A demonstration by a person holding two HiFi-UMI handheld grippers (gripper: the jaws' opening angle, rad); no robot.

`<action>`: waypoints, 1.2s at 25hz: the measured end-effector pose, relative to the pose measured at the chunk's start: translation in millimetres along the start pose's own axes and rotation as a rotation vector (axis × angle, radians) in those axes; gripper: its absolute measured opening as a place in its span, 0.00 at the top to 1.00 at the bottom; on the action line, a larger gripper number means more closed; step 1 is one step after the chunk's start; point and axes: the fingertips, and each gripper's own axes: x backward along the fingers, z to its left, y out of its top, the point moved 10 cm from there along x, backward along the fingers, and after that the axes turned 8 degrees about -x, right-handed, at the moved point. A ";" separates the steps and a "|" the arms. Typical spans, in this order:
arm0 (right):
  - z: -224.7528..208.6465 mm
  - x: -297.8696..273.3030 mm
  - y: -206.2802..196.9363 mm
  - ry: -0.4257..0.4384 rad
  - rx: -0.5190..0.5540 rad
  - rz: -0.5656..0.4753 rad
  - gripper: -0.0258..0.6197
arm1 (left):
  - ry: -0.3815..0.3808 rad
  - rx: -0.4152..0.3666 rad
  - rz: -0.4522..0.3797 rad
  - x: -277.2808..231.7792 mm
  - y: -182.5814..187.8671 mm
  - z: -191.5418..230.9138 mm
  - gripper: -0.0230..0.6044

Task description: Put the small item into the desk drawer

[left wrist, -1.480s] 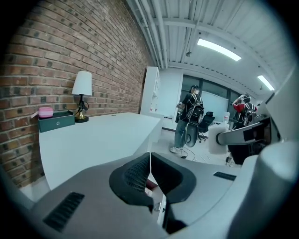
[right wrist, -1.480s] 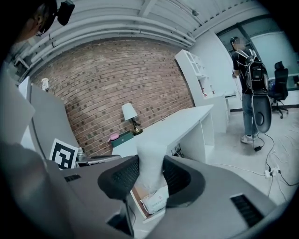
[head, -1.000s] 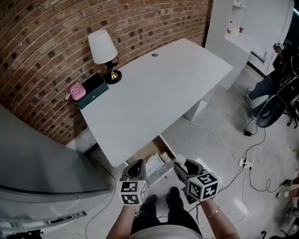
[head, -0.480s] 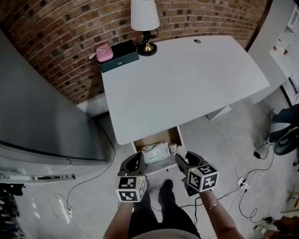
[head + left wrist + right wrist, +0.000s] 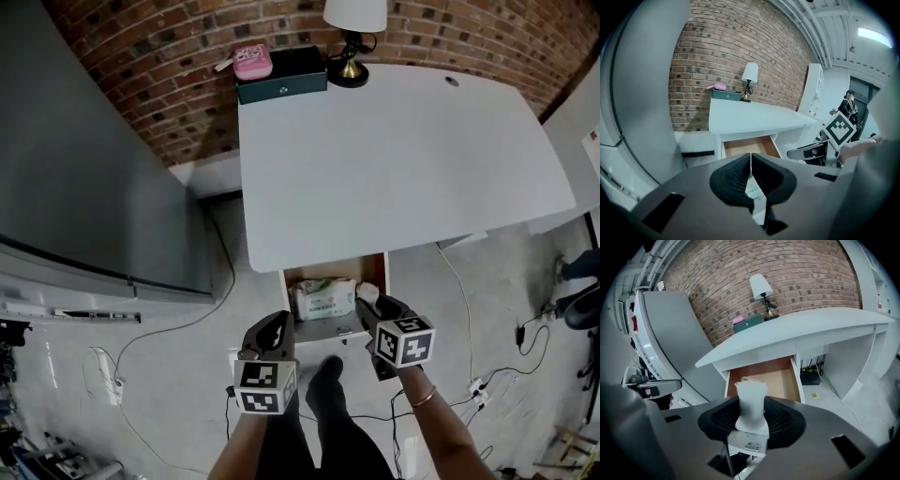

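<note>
The white desk [image 5: 403,159] has its wooden drawer [image 5: 377,269] pulled out, seen open in the right gripper view [image 5: 783,380] and the left gripper view [image 5: 740,146] as well. My right gripper [image 5: 368,306] is shut on a small white crumpled item [image 5: 367,292] and hovers over the drawer's front right corner. From its own camera, the right gripper [image 5: 751,401] clamps the white item [image 5: 751,387] upright, in front of the drawer. My left gripper [image 5: 271,328] hangs just left of the drawer front. Its jaws [image 5: 750,158] touch, with nothing between them.
A pack of wipes [image 5: 324,299] lies in the drawer. A lamp [image 5: 352,28], a dark green box [image 5: 281,77] and a pink case [image 5: 252,60] stand at the desk's back by the brick wall. A grey cabinet [image 5: 84,169] is on the left. Cables [image 5: 487,375] lie on the floor.
Both grippers have come down and in toward the open drawer. The head view has swung so the desk now sits square ahead. The right gripper keeps its hold on the white item.
</note>
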 end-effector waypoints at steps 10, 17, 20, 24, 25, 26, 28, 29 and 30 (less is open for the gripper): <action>-29.8 -101.9 -17.7 -0.087 0.076 0.088 0.70 | 0.055 0.056 0.003 -29.3 -46.1 31.9 0.92; -47.8 -157.0 -22.6 -0.145 0.152 0.131 0.70 | 0.073 0.086 0.007 -45.9 -73.8 49.8 0.92; -53.3 -180.9 -24.3 -0.168 0.188 0.152 0.70 | 0.077 0.096 0.015 -52.9 -85.5 55.9 0.92; -57.4 -205.7 -26.0 -0.186 0.218 0.176 0.70 | 0.085 0.119 0.023 -61.0 -99.1 61.4 0.92; -58.0 -211.2 -26.5 -0.191 0.222 0.178 0.70 | 0.087 0.125 0.024 -62.5 -102.0 63.0 0.92; -58.5 -216.7 -26.9 -0.198 0.224 0.181 0.70 | 0.089 0.131 0.024 -63.7 -104.5 65.0 0.92; -59.4 -227.4 -28.1 -0.212 0.225 0.190 0.70 | 0.094 0.141 0.026 -65.4 -108.9 69.4 0.92; -59.9 -232.2 -29.0 -0.218 0.226 0.195 0.70 | 0.096 0.146 0.027 -66.0 -110.8 71.5 0.92; -60.3 -236.4 -29.8 -0.224 0.229 0.201 0.70 | 0.098 0.149 0.029 -66.4 -112.3 73.6 0.92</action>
